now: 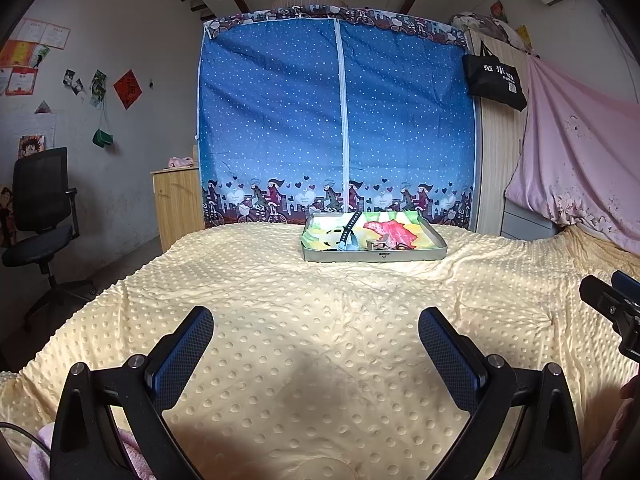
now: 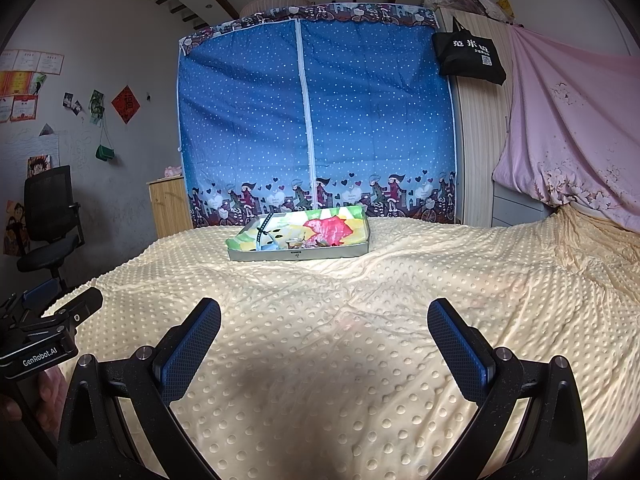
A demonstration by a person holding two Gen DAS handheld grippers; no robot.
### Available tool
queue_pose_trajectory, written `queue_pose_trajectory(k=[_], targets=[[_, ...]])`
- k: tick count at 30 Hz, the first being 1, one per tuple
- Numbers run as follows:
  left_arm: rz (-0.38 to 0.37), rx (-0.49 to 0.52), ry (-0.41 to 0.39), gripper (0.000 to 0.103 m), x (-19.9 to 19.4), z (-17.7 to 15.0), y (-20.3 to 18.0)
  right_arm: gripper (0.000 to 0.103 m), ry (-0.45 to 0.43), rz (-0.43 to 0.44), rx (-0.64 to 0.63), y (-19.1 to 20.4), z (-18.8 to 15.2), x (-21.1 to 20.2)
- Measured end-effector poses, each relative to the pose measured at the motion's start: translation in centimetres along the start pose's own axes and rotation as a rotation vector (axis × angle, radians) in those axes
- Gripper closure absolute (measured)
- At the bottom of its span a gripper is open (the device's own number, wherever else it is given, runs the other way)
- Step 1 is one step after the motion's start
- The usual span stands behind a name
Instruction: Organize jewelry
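Well, with both the left gripper (image 1: 316,330) and right gripper (image 2: 324,322) fingers spread wide and empty, well short of the tray (image 1: 374,255), I'd approach low and slow over its near wall.

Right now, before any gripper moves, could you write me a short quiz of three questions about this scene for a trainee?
1. True or false: the left gripper is shut on a piece of jewelry.
2. Where does the tray sit? A) on the yellow blanket B) on the office chair C) on the wooden cabinet
3. Fill the gap: the dark watch strap lies in the ____ part of the tray, seen from the grippers.

Key:
1. False; both it and the right gripper are open and empty.
2. A
3. left
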State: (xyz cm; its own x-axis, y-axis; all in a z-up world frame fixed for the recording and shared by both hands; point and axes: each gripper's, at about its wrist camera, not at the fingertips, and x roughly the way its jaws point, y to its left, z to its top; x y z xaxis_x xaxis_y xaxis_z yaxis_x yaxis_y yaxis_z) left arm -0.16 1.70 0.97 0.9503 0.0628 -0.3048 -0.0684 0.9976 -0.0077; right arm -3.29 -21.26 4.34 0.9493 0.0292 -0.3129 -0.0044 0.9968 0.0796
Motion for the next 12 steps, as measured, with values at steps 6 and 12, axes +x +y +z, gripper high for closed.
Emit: queue_pose_trajectory(k=[6, 12], targets=[[-0.005, 0.005, -0.001, 0.000, -0.02, 0.00, -0.12, 0.001, 0.000, 0.000, 0.001, 0.01, 0.00, 0.00], [-0.004, 0.006, -0.001, 0.000, -0.01, -0.01, -0.17, 0.001, 0.000, 0.000, 0.000, 0.05, 0.02, -0.01]])
